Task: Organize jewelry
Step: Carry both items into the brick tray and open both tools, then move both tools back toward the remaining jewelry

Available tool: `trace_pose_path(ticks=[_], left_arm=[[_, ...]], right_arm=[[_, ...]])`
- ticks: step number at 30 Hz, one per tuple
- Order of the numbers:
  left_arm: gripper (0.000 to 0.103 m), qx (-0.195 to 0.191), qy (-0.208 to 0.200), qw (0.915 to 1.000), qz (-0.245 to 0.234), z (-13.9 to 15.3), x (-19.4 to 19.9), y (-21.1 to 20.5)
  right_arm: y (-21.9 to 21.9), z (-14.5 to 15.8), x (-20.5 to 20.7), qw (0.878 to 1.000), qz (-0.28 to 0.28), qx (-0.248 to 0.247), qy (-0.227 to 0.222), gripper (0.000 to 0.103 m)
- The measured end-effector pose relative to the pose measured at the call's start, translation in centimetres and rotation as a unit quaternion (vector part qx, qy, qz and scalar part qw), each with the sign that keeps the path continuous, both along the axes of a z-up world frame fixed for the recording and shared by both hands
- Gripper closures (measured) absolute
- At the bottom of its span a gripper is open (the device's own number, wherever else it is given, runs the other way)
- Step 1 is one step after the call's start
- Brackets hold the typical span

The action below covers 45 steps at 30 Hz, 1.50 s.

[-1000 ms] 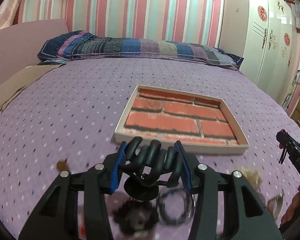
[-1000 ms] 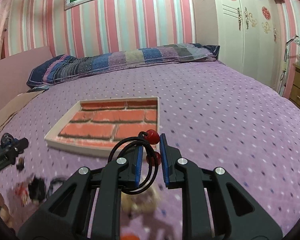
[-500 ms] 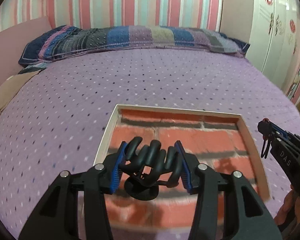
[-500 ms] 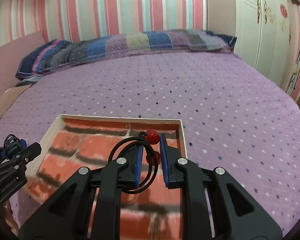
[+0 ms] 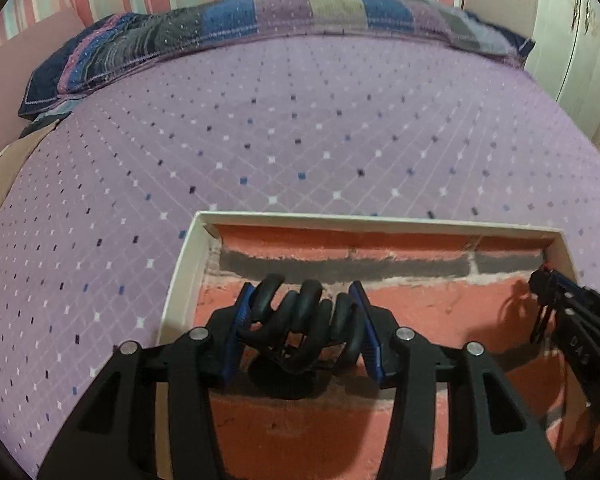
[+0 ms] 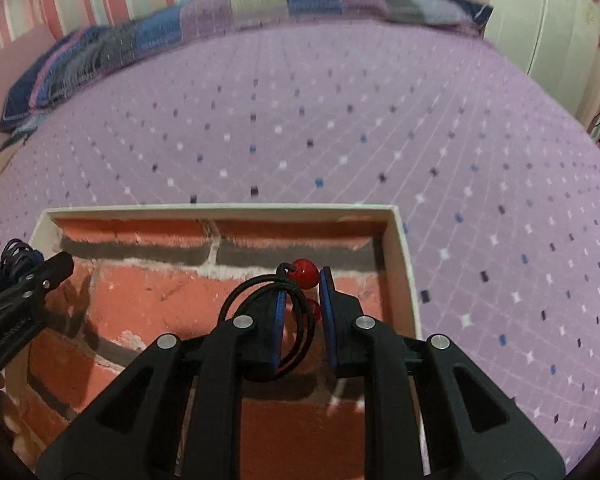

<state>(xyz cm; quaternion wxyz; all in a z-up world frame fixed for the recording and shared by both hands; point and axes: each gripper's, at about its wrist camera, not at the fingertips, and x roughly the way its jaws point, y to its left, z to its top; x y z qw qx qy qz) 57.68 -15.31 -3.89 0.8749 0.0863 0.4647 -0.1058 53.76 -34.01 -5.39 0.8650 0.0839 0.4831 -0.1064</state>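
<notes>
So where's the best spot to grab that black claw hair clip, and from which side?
Grip the black claw clip across its curved prongs, squeezing from both flanks, coming from its open-toothed side. The left gripper already does this: the arched prongs bulge outward, giving each pad a ridge to bear on.

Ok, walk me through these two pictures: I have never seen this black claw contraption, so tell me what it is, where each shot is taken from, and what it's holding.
These are no robot arms. A person holds a hand-held two-finger gripper in each hand, and each carries a fisheye camera looking forward along its fingers.

The left wrist view shows the left gripper shut on a black claw hair clip. The other tool at its right edge is the right gripper.

The right wrist view shows the right gripper shut on a black hair tie with red beads.

Both hang over a shallow white-rimmed tray with a brick-pattern lining. It lies on a purple dotted bedspread, with a patchwork pillow behind.
</notes>
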Motion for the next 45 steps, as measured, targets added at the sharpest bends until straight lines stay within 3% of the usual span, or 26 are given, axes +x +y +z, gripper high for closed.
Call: trace_pose_path(ticks=[6,9,11,17,19,23,27,31,38,45], left_arm=[[0.054,0.013,0.035,0.9993,-0.005,-2.1,0.9,-0.4],[0.047,0.018,0.041,0.999,-0.003,-2.1,1.2,-0.3],[0.047,0.02,0.032,0.9993,-0.002,-1.9,1.2,-0.2],[0.035,-0.001,-0.018,0.9997,-0.019,2.2,-2.1,0.4],[0.028,-0.018,-0.031,0.9991,-0.021,4.2,-3.7,1.2],[0.021,-0.04,-0.071,0.9966,-0.012,8.0,-9.0,4.4],[0.013,-0.027,-0.114,0.9932,-0.003,10.2,-15.9,7.8],[0.012,-0.052,-0.123,0.9911,0.005,11.5,-21.7,11.0],[0.008,-0.073,-0.135,0.9871,0.045,11.1,-30.1,15.5],[0.008,-0.076,-0.118,0.9888,0.05,8.4,-35.9,15.8]], right_arm=[[-0.3,-0.6,0.9,1.0,-0.004,-0.009,0.025,0.085],[-0.3,-0.9,1.4,0.999,-0.003,-0.022,0.036,0.076],[-0.5,-0.7,1.3,0.999,-0.004,-0.014,0.037,0.055],[-0.4,2.8,-1.2,1.0,0.015,0.0,-0.008,0.05],[-0.4,4.6,-2.9,0.999,0.017,0.001,-0.027,0.044],[-0.2,8.1,-8.5,0.996,0.036,-0.001,-0.078,0.02],[0.4,9.5,-14.2,0.994,0.052,-0.02,-0.098,0.015],[1.0,10.6,-21.0,0.989,0.051,-0.054,-0.13,0.008],[-0.4,10.3,-30.1,0.986,0.016,-0.062,-0.155,0.005],[-0.8,7.5,-36.8,0.984,-0.012,-0.092,-0.15,0.005]])
